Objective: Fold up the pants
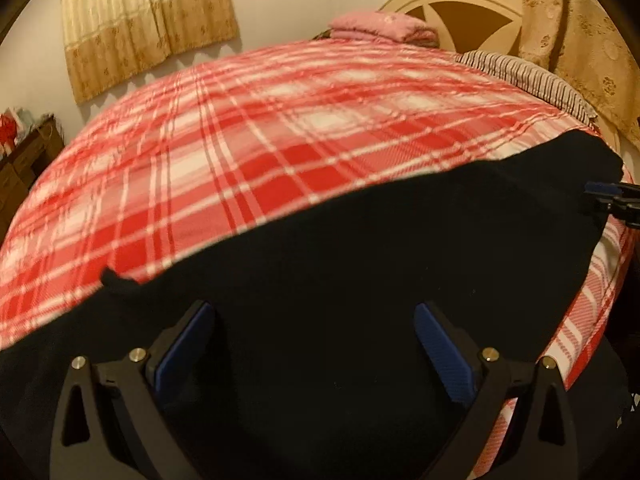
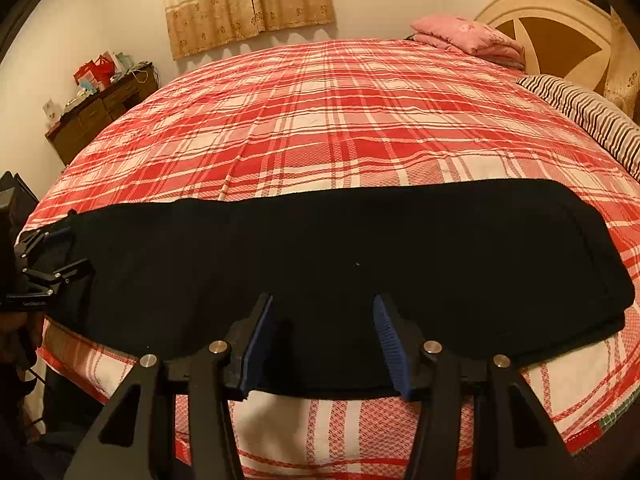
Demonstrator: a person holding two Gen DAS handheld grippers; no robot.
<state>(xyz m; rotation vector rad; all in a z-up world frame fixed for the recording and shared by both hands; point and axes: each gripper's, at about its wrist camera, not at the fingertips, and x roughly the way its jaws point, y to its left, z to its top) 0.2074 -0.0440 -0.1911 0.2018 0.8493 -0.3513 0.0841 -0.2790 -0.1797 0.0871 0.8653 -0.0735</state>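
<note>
The pants (image 2: 320, 256) lie lengthwise along the bed's (image 2: 320, 128) near edge; both the right claw (image 2: 324, 340) and left claw (image 1: 316, 356) hover spread above them.

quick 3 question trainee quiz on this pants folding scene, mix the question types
1. True or false: both hand-held grippers are open.
2. The pants lie on: A) a bare floor B) a plaid bedspread C) a desk
3. Fill in: the pillow by the headboard is ____.

Key:
1. True: the left gripper and right gripper both have spread jaws.
2. B: the black pants lie flat across the plaid bedspread.
3. Pink: the pillow sits by the headboard.
</note>
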